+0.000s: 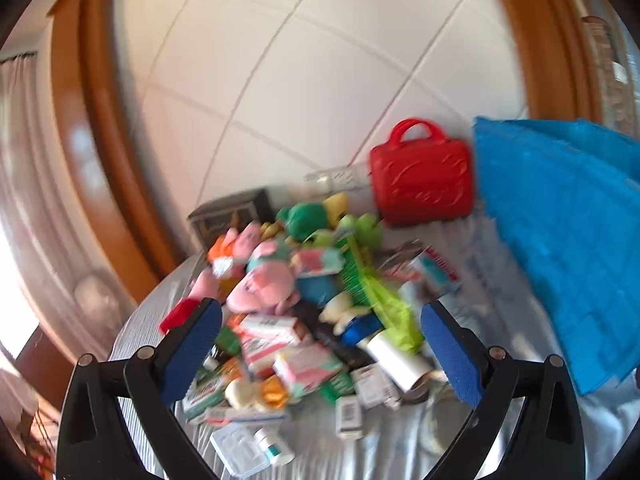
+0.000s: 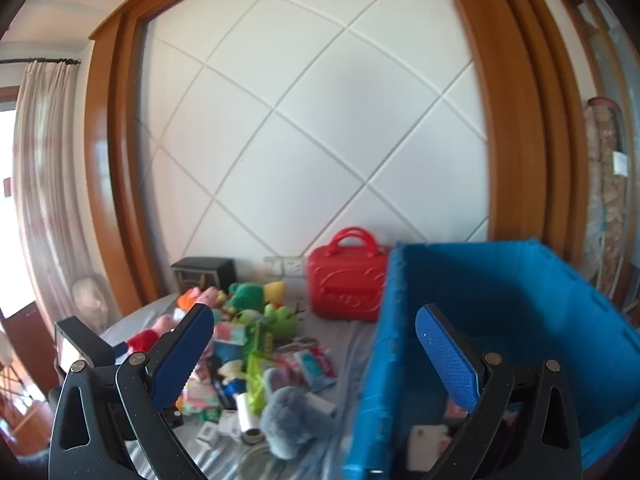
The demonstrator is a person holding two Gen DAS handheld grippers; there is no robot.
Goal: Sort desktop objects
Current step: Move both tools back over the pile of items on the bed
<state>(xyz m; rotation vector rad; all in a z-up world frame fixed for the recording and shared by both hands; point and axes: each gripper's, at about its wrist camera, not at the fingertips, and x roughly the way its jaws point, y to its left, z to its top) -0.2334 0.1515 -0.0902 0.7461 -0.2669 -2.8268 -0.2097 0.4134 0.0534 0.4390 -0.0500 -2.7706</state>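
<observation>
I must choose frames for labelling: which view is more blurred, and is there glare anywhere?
Left wrist view: motion blur smears the pile of toys and boxes. Right wrist view: sharper, red case readable; glare on the wooden frame, window overexposed at left.

red case (image 2: 347,288), blue bin (image 2: 500,304), green comb (image 1: 354,272)

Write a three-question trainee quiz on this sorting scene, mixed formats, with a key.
1. True or false: the left gripper holds a plush toy.
2. What stands against the wall, left of the blue bin? A) red case B) white kettle C) black boot
3. Fill in: the right gripper is ____, one finger over the pile, one over the bin.

Key
1. False: it is open and empty above the pile.
2. A: the red case.
3. Open.
</observation>
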